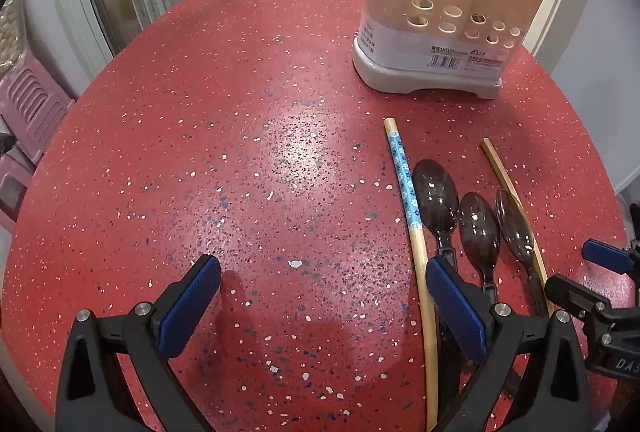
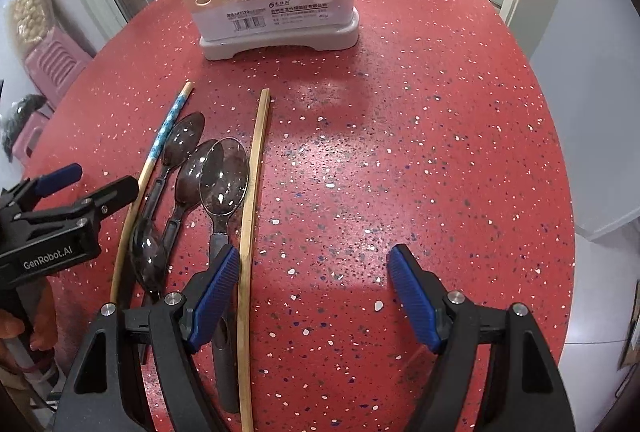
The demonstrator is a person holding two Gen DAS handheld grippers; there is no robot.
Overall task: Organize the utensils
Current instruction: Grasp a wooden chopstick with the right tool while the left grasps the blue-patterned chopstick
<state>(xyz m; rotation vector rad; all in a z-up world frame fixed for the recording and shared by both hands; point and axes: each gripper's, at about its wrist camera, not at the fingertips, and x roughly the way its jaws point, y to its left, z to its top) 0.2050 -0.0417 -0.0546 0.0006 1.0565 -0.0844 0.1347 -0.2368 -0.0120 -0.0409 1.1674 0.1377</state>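
On the red speckled bench, three dark plastic spoons and two chopsticks, one with a blue patterned end and one plain, lie side by side at the lower right of the left view, handles toward the cameras, likely for easy pickup. The beige utensil holder stands at the upper right, already holding some utensils. The left gripper and right gripper are both released and empty, the right straddling the plain chopstick.

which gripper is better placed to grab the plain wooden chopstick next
Right. The plain chopstick already lies between the open right gripper fingers; the left gripper sits beyond the patterned chopstick.
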